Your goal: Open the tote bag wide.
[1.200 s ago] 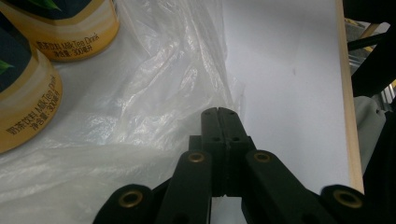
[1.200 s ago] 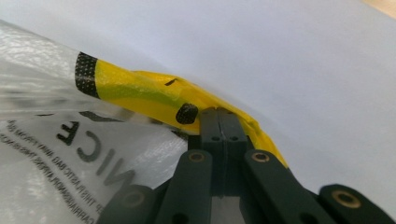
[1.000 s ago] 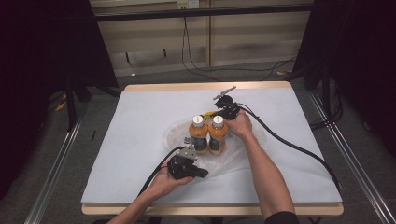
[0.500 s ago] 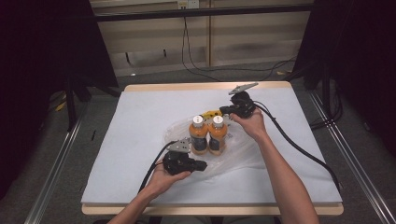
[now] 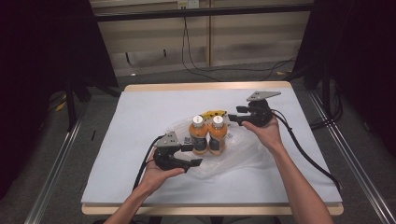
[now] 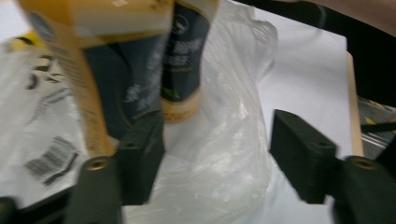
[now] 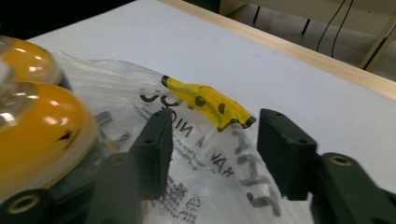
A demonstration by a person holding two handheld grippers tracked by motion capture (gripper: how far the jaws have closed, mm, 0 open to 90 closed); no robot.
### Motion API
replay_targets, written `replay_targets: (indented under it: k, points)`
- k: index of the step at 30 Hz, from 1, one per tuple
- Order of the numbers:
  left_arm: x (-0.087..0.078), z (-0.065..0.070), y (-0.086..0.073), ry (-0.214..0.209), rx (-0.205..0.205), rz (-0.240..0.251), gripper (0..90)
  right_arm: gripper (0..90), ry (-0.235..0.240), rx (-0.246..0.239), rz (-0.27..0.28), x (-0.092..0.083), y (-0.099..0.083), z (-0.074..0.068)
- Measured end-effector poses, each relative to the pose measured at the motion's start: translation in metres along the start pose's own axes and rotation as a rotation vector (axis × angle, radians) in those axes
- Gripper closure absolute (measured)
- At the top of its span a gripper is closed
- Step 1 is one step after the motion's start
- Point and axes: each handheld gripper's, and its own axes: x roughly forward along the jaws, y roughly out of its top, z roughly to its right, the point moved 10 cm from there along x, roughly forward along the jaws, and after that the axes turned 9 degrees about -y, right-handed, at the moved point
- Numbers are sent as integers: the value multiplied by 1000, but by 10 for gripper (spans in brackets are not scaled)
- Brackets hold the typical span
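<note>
We have the two orange bottles standing upright, side by side and touching, on the crumpled clear plastic bag in the middle of the table, with a small yellow banana-like piece just behind them. Our left gripper and right gripper have just been opening; both jaws stand apart with nothing pressed between them. We judge the bottles as placed, while the bag, loose and flat beneath them, seems left to deal with.
</note>
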Motion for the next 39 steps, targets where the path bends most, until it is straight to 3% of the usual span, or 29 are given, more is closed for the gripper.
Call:
replay_targets:
  k: [2,6,10,17,23,28,30,32,34,39]
  points:
    - [-5,-2,3,24,15,11,234,316,-1,13,24,-9,0,-1]
    - [-18,-6,6,64,-2,42,138,196,-6,32,58,-27,-1,-4]
    - [-32,-11,2,111,-18,28,92,145,-17,48,84,-50,-11,-8]
    - [-56,-19,-8,165,-28,26,74,128,-35,64,75,-85,-34,-9]
    - [-75,-19,-18,193,-53,37,59,142,-74,67,104,-114,-44,-8]
    - [-91,-17,-26,226,-47,41,29,151,-118,81,99,-135,-59,-6]
    - [-97,-15,-32,247,-56,32,28,167,-110,122,105,-145,-67,-7]
    - [-102,-13,-37,248,-78,44,27,184,-130,114,115,-154,-73,-7]
    - [-106,-10,-44,249,-76,28,27,182,-146,115,124,-161,-82,-8]
    - [-118,-5,-62,302,-80,26,27,169,-189,134,136,-179,-101,-7]
